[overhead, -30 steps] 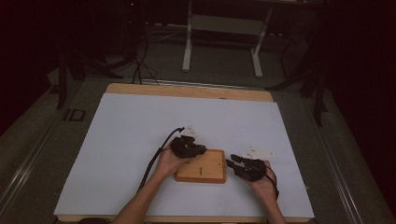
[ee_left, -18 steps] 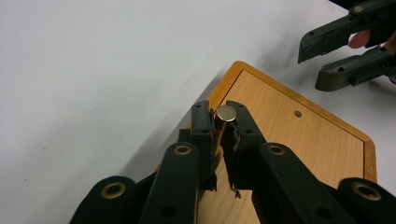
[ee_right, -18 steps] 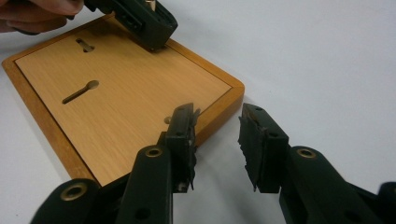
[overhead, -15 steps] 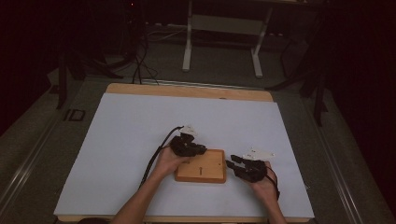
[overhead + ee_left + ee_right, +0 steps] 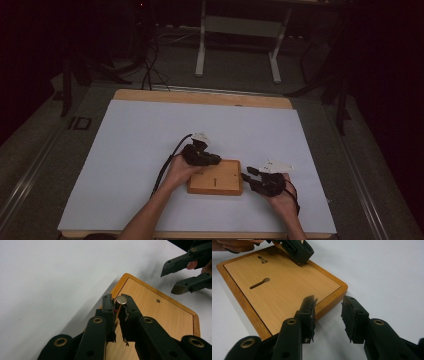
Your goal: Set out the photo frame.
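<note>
A flat wooden board (image 5: pixel 215 177) with two keyhole slots (image 5: pixel 259 283) lies on the white table near its front edge. My left gripper (image 5: pixel 212 161) sits at the board's far rim, shut on a small piece with a round metal head (image 5: pixel 121 299). My right gripper (image 5: pixel 247 176) is at the board's right edge, and its jaws have just been opening. In the right gripper view, the board's corner (image 5: pixel 337 290) lies between them, but the pads do not press on it. The left gripper view shows the right gripper (image 5: pixel 172 277) open beyond the board (image 5: pixel 155 315).
The white table top (image 5: pixel 140 140) stretches wide to the left and behind the board. Its front edge runs just below the person's forearms. Dark floor with a metal stand (image 5: pixel 235 30) and cables lies beyond the table's far edge.
Both hands stay where they were. The right gripper's jaws look slightly wider apart than before.
</note>
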Motion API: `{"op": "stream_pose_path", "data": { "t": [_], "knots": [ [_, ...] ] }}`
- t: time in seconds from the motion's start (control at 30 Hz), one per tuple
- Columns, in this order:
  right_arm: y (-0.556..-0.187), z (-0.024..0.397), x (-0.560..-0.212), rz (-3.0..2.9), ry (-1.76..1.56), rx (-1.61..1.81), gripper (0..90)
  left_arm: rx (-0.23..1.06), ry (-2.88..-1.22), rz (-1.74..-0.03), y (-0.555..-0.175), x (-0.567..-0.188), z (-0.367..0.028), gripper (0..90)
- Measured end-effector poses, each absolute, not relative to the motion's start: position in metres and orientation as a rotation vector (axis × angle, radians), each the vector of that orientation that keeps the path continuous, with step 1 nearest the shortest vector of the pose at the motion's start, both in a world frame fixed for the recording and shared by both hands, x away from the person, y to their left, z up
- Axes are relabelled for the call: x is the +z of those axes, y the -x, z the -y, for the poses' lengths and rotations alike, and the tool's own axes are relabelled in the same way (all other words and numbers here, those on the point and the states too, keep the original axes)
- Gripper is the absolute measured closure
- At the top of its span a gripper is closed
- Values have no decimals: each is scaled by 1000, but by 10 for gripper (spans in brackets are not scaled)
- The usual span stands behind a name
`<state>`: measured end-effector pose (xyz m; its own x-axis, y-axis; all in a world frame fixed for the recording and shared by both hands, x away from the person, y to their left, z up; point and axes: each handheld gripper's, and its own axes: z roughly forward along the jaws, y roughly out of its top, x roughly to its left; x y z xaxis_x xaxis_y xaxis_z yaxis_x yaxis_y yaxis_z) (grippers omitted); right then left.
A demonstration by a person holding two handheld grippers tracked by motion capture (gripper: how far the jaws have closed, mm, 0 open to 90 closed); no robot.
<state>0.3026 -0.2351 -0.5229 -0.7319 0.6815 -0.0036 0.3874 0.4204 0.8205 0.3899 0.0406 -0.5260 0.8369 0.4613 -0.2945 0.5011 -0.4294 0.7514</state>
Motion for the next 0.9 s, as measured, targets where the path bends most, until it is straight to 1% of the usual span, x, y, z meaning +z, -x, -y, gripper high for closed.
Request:
{"op": "stream_pose_path", "data": {
  "t": [0.8, 0.9],
  "knots": [
    [-293, 230, -519, -2378, -855, 1243, 578, -145, -2056, -735, -400, -528, -44, 835],
    [-292, 229, -518, -2382, -848, 1251, 548, -152, -2049, -740, -401, -529, -44, 836]
  ]
}}
